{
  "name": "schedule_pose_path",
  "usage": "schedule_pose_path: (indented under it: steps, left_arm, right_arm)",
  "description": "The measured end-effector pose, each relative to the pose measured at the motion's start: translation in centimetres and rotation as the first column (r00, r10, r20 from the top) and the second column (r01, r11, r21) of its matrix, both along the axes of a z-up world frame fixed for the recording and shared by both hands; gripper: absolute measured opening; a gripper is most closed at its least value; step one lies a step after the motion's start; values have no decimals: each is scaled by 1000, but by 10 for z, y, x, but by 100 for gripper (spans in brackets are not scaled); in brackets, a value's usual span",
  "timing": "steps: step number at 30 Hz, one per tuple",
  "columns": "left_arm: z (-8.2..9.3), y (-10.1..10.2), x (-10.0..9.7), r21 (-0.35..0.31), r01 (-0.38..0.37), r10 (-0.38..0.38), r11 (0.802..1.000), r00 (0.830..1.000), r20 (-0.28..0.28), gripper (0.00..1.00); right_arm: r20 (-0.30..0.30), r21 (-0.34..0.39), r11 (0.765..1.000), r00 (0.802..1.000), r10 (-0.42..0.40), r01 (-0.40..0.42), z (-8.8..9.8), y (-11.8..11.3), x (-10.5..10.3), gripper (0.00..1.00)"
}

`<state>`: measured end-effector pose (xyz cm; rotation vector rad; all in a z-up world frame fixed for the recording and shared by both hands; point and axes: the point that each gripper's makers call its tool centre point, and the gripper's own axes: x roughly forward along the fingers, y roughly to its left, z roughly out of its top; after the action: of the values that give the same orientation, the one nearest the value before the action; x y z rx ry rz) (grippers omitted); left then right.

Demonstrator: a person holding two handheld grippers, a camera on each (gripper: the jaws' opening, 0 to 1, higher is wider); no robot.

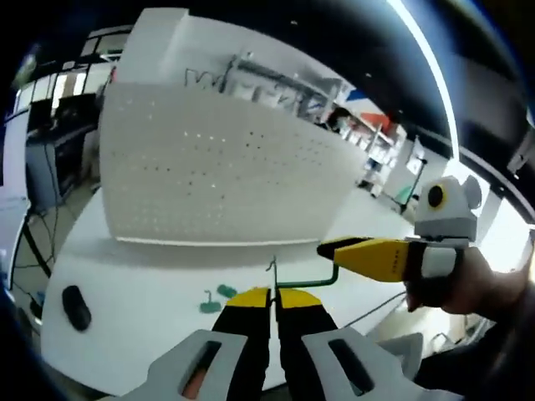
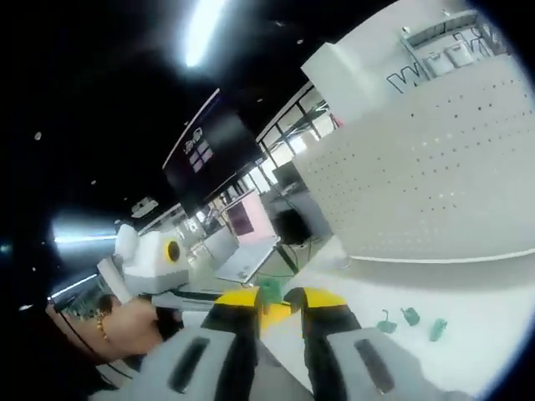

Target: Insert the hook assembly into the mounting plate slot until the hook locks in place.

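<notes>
A green hook assembly [image 1: 311, 281] with a thin metal prong [image 1: 272, 267] hangs above the white table. My left gripper [image 1: 272, 294] is shut on its prong end. My right gripper [image 1: 326, 248] comes in from the right, shut on the bent green rod. The white perforated mounting plate [image 1: 217, 167] stands upright behind them, a short way off. In the right gripper view a bit of the green hook [image 2: 269, 291] shows between the jaws of my right gripper [image 2: 272, 299]. The left gripper's white body [image 2: 155, 251] and a hand are at the left, and the mounting plate [image 2: 435, 175] stands at the right.
Loose green hooks [image 1: 219, 298] lie on the table [image 1: 150, 276] in front of the plate; three of these hooks [image 2: 410, 322] show in the right gripper view. A black mouse-like object [image 1: 75, 306] lies near the table's left edge. Shelving and desks stand behind.
</notes>
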<state>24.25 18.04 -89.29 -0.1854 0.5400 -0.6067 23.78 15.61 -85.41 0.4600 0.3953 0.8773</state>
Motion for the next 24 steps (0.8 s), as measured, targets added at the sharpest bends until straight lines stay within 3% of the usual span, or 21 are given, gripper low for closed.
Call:
schedule_pose_path:
  steps: [6, 11, 15, 17, 24]
  left_arm:
    - [1, -5, 3, 46, -4, 3, 999, 1000, 30, 1]
    - [11, -11, 6, 107, 9, -20, 994, 994, 106, 1]
    - [19, -12, 7, 122, 19, -36, 992, 989, 144, 1]
    - [23, -12, 8, 123, 24, -44, 992, 985, 166, 1]
    - [24, -12, 10, 117, 31, -51, 993, 983, 174, 1]
  right_arm:
    - [-3, -4, 999, 999, 43, -43, 0, 10, -6, 16]
    - [-23, 22, 999, 999, 25, -25, -1, 10, -5, 15]
    - [-40, 73, 997, 999, 3, 0, 4, 7, -2, 14]
    - [-32, 80, 997, 999, -13, 15, 4, 5, -1, 9]
    - [-85, 131, 991, 996, -27, 38, 2, 5, 3, 6]
